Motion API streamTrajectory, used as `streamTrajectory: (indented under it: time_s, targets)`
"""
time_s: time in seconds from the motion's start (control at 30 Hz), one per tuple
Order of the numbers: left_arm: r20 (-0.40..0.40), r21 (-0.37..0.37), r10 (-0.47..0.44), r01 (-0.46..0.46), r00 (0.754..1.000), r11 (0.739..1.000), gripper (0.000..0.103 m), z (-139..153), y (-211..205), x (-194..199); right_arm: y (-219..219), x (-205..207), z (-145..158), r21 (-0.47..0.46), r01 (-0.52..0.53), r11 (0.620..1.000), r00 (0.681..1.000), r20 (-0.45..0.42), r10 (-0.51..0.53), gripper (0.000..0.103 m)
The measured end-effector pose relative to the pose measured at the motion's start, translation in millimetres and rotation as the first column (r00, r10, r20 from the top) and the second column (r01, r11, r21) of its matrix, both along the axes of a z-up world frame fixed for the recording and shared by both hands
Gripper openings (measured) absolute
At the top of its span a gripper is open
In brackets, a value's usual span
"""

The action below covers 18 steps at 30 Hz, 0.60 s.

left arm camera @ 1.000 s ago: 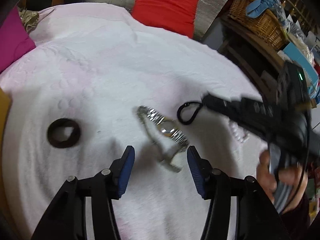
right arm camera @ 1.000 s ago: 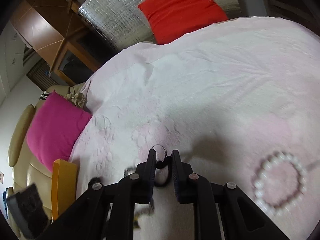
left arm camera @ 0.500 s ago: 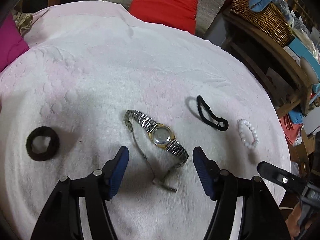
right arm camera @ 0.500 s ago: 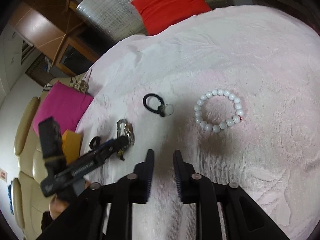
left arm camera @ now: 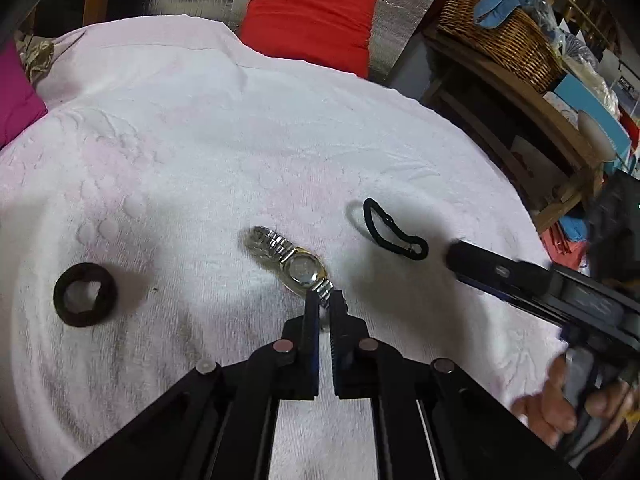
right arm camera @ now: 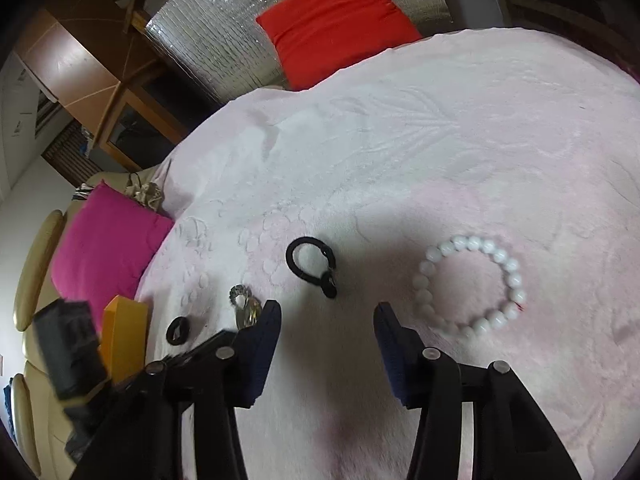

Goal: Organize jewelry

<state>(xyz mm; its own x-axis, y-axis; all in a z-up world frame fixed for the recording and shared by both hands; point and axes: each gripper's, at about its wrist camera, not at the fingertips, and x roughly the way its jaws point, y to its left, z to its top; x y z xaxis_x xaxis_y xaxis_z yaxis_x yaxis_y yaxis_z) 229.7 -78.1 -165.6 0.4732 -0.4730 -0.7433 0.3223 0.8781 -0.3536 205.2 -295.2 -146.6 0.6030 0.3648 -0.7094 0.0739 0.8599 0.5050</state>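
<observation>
A metal watch [left arm camera: 296, 264] lies on the pale pink towel [left arm camera: 240, 152]. My left gripper [left arm camera: 324, 304] is shut on the near end of the watch's band. A thin black hair tie [left arm camera: 390, 232] lies to its right and a thick black scrunchie [left arm camera: 85, 300] to its left. In the right wrist view my right gripper [right arm camera: 328, 320] is open and empty, just in front of the hair tie [right arm camera: 312, 266]. A white bead bracelet [right arm camera: 472, 286] lies to its right. The watch [right arm camera: 246, 308] and scrunchie [right arm camera: 178, 331] show at the left.
A red cushion [left arm camera: 312, 20] leans on a silver panel behind the table. A wicker basket [left arm camera: 500, 32] sits on a wooden shelf to the right. A magenta cushion [right arm camera: 104, 252] and a yellow block [right arm camera: 124, 340] lie past the table's left edge.
My left gripper has closed on the watch band. My right gripper let go of the black hair tie, drew back, opened wide and is back near it.
</observation>
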Motion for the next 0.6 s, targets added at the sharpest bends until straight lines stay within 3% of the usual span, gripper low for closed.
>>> streamTrajectory:
  time_s: [0.1,0.13,0.17,0.23,0.33,0.47,0.5,0.53,0.57,0.6]
  targets:
    - [0.006,-0.011,-0.007,0.007,1.000,1.000,0.004,3.2,7.4,-4.1,5.3,9.7,-4.4,-0.003,0.015,1.000,1.000,-0.007,-0.015,0.052]
    - [0.010,-0.014,-0.007,0.008,1.000,1.000,0.004,4.5,10.5,-5.3,7.7,12.8,-5.8,-0.017,0.020,1.000,1.000,-0.010,-0.020,0.047]
    - [0.012,-0.016,-0.006,0.006,1.000,1.000,0.004,4.7,12.7,-7.2,10.5,15.7,-7.2,-0.039,0.025,0.999,1.000,-0.013,-0.026,0.034]
    - [0.009,-0.014,0.001,0.000,1.000,1.000,0.004,4.5,17.8,-7.6,14.3,20.4,-10.7,-0.058,0.029,0.998,0.999,-0.029,-0.030,0.029]
    - [-0.027,-0.034,-0.011,0.010,1.000,0.999,0.004,0.0,20.6,-3.2,17.1,20.0,-10.9,-0.106,0.045,0.993,0.998,-0.029,-0.048,0.011]
    - [-0.031,-0.078,0.000,-0.002,1.000,0.997,0.007,3.3,22.1,1.1,7.1,11.7,-4.1,-0.085,0.070,0.994,0.998,0.002,-0.070,0.009]
    - [-0.028,-0.079,0.001,-0.003,1.000,0.997,0.012,4.1,20.5,1.3,3.5,8.6,-2.3,-0.069,0.072,0.995,0.997,0.009,-0.071,0.009]
    - [-0.028,-0.076,0.001,-0.004,1.000,0.997,0.031,4.5,17.4,1.7,0.9,6.4,-1.1,-0.063,0.073,0.995,0.997,0.014,-0.073,0.009]
    - [-0.029,-0.073,0.003,-0.005,1.000,0.997,0.056,4.0,15.2,1.7,-0.5,5.0,-0.3,-0.058,0.071,0.996,0.997,0.015,-0.071,0.009]
    - [-0.029,-0.069,0.008,-0.010,1.000,0.998,0.064,3.3,11.9,2.4,-2.9,2.7,-0.4,-0.045,0.066,0.997,0.998,0.010,-0.066,0.009]
